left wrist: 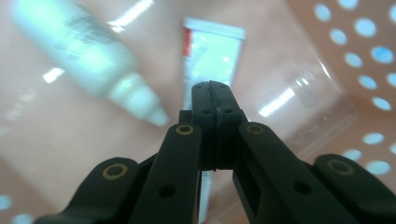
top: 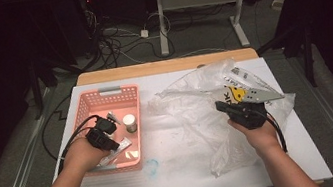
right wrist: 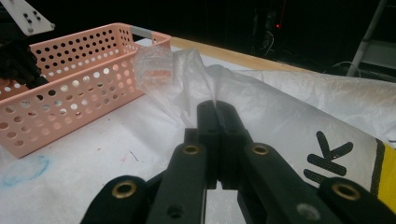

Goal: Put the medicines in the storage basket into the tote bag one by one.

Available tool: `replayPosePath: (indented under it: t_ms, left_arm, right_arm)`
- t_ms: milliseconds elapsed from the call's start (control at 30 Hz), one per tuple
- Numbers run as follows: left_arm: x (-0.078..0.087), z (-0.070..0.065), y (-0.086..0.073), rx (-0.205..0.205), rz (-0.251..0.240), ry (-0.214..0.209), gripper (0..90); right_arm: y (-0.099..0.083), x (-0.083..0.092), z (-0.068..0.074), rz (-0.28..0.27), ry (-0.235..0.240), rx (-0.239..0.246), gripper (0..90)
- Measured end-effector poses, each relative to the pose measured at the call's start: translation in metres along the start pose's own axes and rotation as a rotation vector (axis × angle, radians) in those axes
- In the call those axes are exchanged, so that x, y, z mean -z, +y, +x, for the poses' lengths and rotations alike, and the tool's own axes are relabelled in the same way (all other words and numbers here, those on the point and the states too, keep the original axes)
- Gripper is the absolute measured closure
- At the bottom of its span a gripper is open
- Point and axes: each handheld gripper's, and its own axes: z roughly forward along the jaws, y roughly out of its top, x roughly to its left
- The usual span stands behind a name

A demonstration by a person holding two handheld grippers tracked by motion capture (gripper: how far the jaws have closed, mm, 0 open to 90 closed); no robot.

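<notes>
A pink perforated basket (top: 108,90) stands on the left of the white table. In it are a small white-capped bottle (top: 130,123) and a silvery tube (top: 118,151). My left gripper (top: 107,123) reaches into the basket with its jaws shut. In the left gripper view its tips (left wrist: 212,91) hover over a white tube with a red stripe (left wrist: 212,51), beside a blurred white dropper bottle (left wrist: 93,60). A crumpled clear plastic bag (top: 191,104) lies at the right. My right gripper (top: 220,105) is shut on a fold of the plastic bag (right wrist: 289,107), and film rises from its tips (right wrist: 215,105).
A white sheet (top: 172,143) covers the table, with a blue smear (top: 152,166) near the basket's front corner. The basket wall (right wrist: 70,93) stands left of the bag in the right gripper view. Cables and a desk frame lie on the dark floor behind the table.
</notes>
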Motion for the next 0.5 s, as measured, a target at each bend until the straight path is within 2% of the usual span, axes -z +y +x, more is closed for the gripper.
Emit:
replayPosePath:
  t_ms: [33,133,167,200,233,333,367,400,433,467,500]
  left_arm:
    - [0.004,0.004,-0.002,0.011,-0.034,0.026,87.7]
    - [0.006,0.006,-0.004,0.020,-0.051,0.019,87.5]
    - [0.007,0.009,-0.004,0.031,-0.048,-0.024,73.9]
    - [0.007,0.009,-0.004,0.031,-0.048,-0.024,68.7]
    - [0.006,0.010,-0.005,0.029,-0.027,-0.054,65.5]
    - [0.004,0.009,-0.005,0.015,-0.010,-0.053,57.6]
    - [0.000,0.008,-0.005,0.001,0.015,-0.061,57.5]
    - [0.000,0.008,-0.005,0.001,0.015,-0.061,54.3]
    - [-0.005,0.008,-0.004,0.001,0.059,-0.079,53.2]
    - [-0.005,0.008,-0.004,0.001,0.059,-0.079,53.2]
    - [-0.008,0.006,-0.003,-0.016,0.071,-0.079,53.1]
  right_arm:
    - [0.000,0.000,0.000,0.001,-0.001,0.000,90.0]
    - [0.000,0.000,0.000,0.001,-0.001,-0.002,90.0]
    - [0.000,0.000,0.000,0.002,0.000,0.000,90.0]
    - [0.000,0.000,0.001,0.002,0.001,0.003,90.0]
    - [0.000,0.000,0.001,0.002,0.002,0.003,90.0]
    - [0.000,0.000,0.001,0.000,0.002,0.004,90.0]
    - [0.000,0.001,0.001,0.001,0.001,0.004,90.0]
    - [0.000,0.001,0.001,0.001,0.001,0.004,90.0]
    - [0.000,0.001,0.001,-0.001,0.001,0.002,90.0]
    - [0.000,0.001,0.001,-0.001,0.001,0.002,90.0]
    - [0.000,0.001,0.001,-0.001,0.002,0.001,90.0]
